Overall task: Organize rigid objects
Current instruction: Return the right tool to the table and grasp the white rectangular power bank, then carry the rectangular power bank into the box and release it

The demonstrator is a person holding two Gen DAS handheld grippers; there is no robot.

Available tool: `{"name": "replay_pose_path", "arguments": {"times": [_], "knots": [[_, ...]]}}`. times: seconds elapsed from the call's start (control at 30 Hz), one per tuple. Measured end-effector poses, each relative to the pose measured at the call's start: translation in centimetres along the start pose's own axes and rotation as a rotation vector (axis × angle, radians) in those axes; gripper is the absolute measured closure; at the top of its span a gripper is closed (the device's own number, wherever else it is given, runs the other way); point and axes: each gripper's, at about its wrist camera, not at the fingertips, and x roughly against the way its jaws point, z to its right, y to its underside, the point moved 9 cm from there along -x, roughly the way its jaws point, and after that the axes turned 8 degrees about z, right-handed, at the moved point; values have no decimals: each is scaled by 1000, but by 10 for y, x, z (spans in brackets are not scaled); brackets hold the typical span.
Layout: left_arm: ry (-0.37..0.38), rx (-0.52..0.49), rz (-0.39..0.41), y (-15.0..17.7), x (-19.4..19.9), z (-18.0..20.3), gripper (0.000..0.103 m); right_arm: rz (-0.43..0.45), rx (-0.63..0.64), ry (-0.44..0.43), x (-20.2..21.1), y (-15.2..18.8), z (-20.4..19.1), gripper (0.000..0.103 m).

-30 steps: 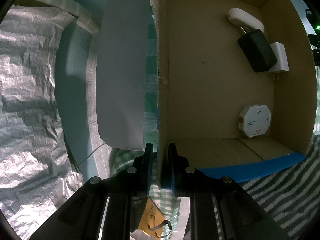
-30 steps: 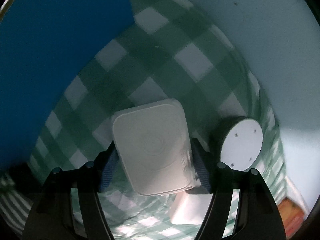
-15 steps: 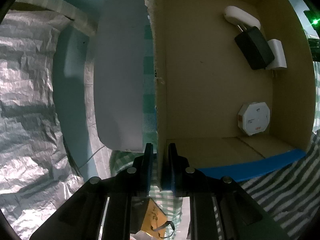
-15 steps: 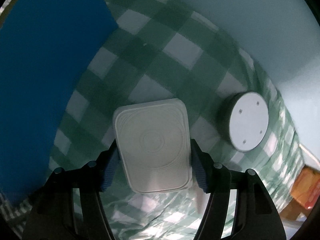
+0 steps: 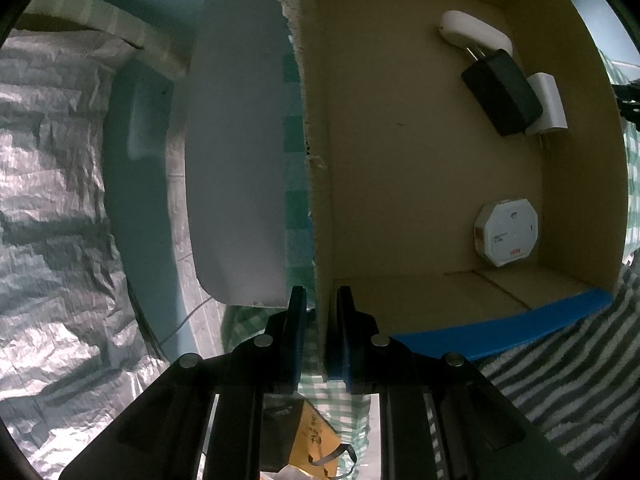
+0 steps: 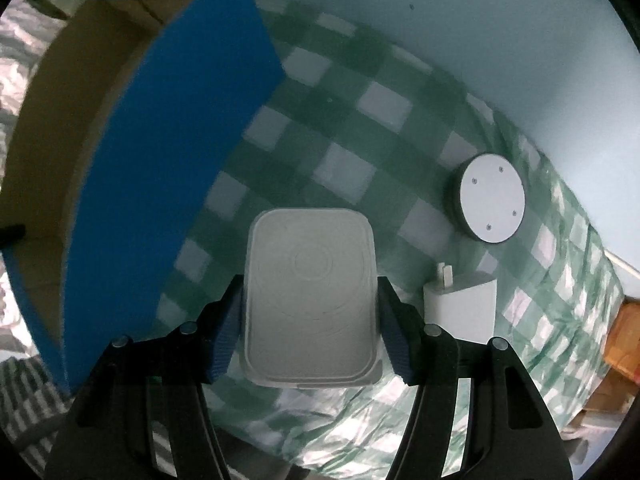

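Note:
My left gripper (image 5: 320, 312) is shut on the wall of a cardboard box (image 5: 320, 208) with blue outer sides. Inside the box lie a white octagonal device (image 5: 506, 232), a black adapter (image 5: 502, 98), a white charger (image 5: 548, 104) and a white oblong device (image 5: 472, 32). My right gripper (image 6: 310, 320) is shut on a white rectangular device (image 6: 312, 300), held above the green checked cloth. The box's blue side (image 6: 160, 184) stands to its left. A round grey-rimmed disc (image 6: 490, 198) and a white plug adapter (image 6: 460, 304) lie on the cloth to the right.
A grey-white box flap (image 5: 236, 160) hangs left of the box wall. Crinkled silver foil (image 5: 52, 200) covers the far left. A striped towel (image 5: 560, 380) lies below the box. A pale blue wall (image 6: 480, 40) bounds the cloth. An orange object (image 6: 622, 336) sits at the far right.
My right gripper has lifted the white rectangular device off the cloth and pulled back; the disc, the plug adapter and the box top now show. The left gripper holds the box wall, barely shifted.

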Motion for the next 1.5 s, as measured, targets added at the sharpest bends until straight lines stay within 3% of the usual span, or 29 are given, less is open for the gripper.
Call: {"name": "replay_pose_path", "arguments": {"times": [0.37,0.57,0.97,1.5], "knots": [[7,-18,3,-1,-1,0,88,125,-11,-52,82,-5,-32,40],[10,-19,5,-2,0,0,88,164,69,-113,118,-28,-95,40],[14,-3,11,-2,-1,-4,88,65,214,-146,49,-22,-162,40],[16,-2,10,-2,-3,-3,88,-10,296,-104,1,-7,-184,40]]}}
